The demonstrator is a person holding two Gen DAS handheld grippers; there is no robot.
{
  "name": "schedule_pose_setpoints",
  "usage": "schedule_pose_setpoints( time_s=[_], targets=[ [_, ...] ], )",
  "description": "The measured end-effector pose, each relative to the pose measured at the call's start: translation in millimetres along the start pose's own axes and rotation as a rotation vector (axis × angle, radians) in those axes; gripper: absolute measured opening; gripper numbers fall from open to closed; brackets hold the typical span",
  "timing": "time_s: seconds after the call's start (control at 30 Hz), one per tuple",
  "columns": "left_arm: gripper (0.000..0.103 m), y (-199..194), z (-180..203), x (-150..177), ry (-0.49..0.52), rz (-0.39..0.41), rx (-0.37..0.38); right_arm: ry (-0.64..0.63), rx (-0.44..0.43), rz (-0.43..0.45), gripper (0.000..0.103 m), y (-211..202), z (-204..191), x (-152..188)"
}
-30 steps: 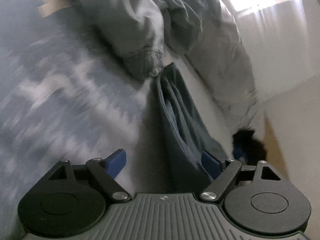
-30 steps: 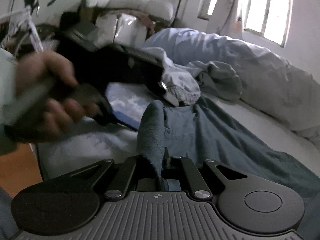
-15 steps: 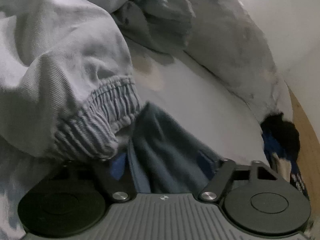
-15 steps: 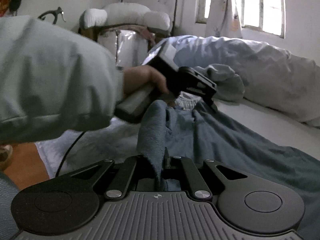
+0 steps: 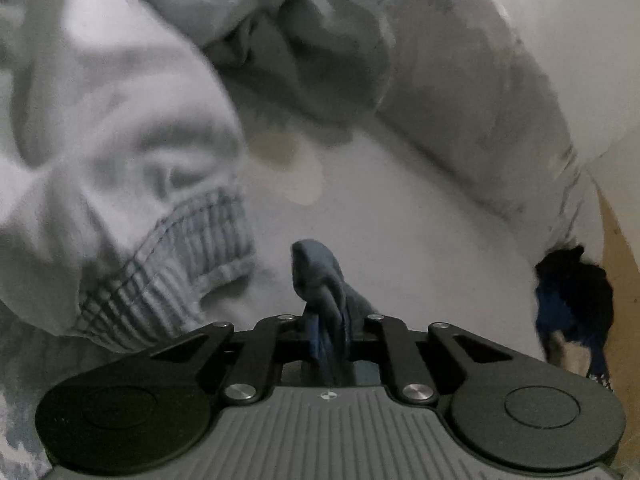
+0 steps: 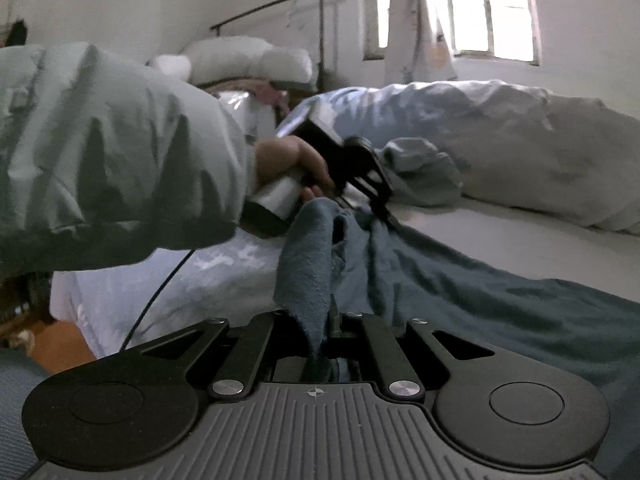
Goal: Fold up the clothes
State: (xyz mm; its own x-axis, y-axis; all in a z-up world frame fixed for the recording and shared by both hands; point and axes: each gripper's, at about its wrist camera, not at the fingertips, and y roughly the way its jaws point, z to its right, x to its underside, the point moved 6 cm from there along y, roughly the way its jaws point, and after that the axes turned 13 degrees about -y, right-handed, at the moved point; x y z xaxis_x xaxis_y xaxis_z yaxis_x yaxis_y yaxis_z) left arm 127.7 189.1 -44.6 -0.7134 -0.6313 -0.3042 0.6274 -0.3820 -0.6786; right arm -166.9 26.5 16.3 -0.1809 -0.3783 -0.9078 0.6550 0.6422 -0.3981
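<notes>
A dusty blue garment (image 6: 460,292) lies spread over the white bed sheet (image 6: 500,236). My right gripper (image 6: 320,344) is shut on one bunched edge of it, and the cloth stands up between the jaws. In the left wrist view my left gripper (image 5: 326,344) is closing its jaws on another fold of the blue garment (image 5: 316,268), pinched between them. From the right wrist view, the left gripper (image 6: 380,204) sits at the garment's far corner, held by a hand (image 6: 288,160) in a pale green sleeve (image 6: 100,152).
A pale grey garment with a ribbed cuff (image 5: 168,272) lies left of the left gripper. A crumpled duvet (image 6: 500,140) runs along the far side of the bed. A dark item (image 5: 572,300) hangs at the bed edge over wooden floor. Pillows (image 6: 248,60) and a window (image 6: 492,8) stand behind.
The left gripper moved in to the far corner of the blue garment and closed its jaws on a fold. The right gripper kept its hold and shifted a little.
</notes>
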Motion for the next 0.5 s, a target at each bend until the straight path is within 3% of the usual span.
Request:
schedule_pose_setpoints(
  time_s=[0.23, 0.5],
  targets=[
    [0.012, -31, 65, 16, 0.104, 0.049, -0.017, 0.088, 0.039, 0.044, 0.005, -31, 26, 6],
    [0.011, -19, 146, 35, 0.153, 0.078, -0.039, 0.178, 0.095, 0.105, 0.005, -74, 54, 19]
  ],
)
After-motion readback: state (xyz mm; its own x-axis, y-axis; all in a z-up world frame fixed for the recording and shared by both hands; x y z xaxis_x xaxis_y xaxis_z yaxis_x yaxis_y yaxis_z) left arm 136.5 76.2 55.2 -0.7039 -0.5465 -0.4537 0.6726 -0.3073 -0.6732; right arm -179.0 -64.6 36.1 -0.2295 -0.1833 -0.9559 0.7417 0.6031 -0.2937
